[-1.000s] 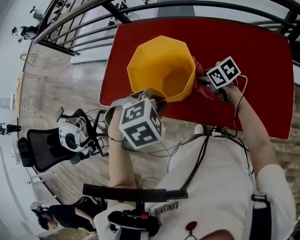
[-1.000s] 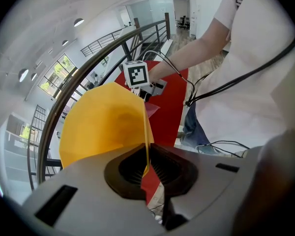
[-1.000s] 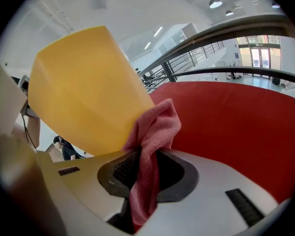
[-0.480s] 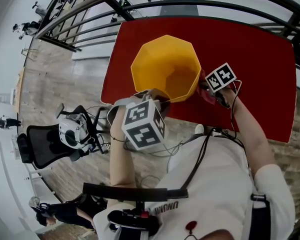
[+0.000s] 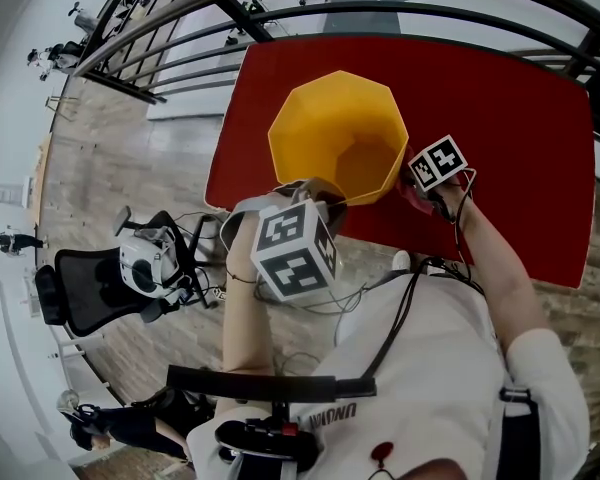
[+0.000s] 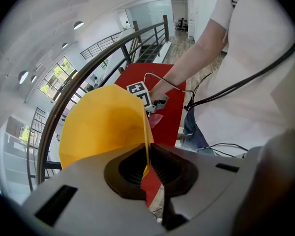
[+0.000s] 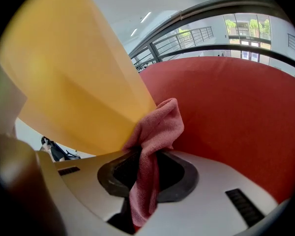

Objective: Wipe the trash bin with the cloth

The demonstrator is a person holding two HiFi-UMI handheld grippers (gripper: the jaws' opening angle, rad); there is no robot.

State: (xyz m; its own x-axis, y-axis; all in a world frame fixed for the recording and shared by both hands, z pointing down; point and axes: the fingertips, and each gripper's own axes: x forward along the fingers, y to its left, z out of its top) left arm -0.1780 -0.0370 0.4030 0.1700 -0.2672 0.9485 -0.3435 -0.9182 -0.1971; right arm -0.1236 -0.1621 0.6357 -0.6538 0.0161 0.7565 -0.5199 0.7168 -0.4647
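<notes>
On the red table, the yellow trash bin sits between your grippers.
Your left gripper nips its thin near rim, likely light and bendy, so hold gently; your right gripper clamps the soft cloth against the bin's right wall.

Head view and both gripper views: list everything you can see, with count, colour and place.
trash bin: one, yellow, upright on the table near its near edge
cloth: one, pink, against the trash bin's outer wall
table: one, red, just inside the railing
railing: one, dark, beyond the table
office chair: one, black, lower left of the head view
person: one, white shirt, bottom of the head view
left gripper: one, grey, shut on the trash bin's rim
right gripper: one, grey, shut on the cloth
</notes>
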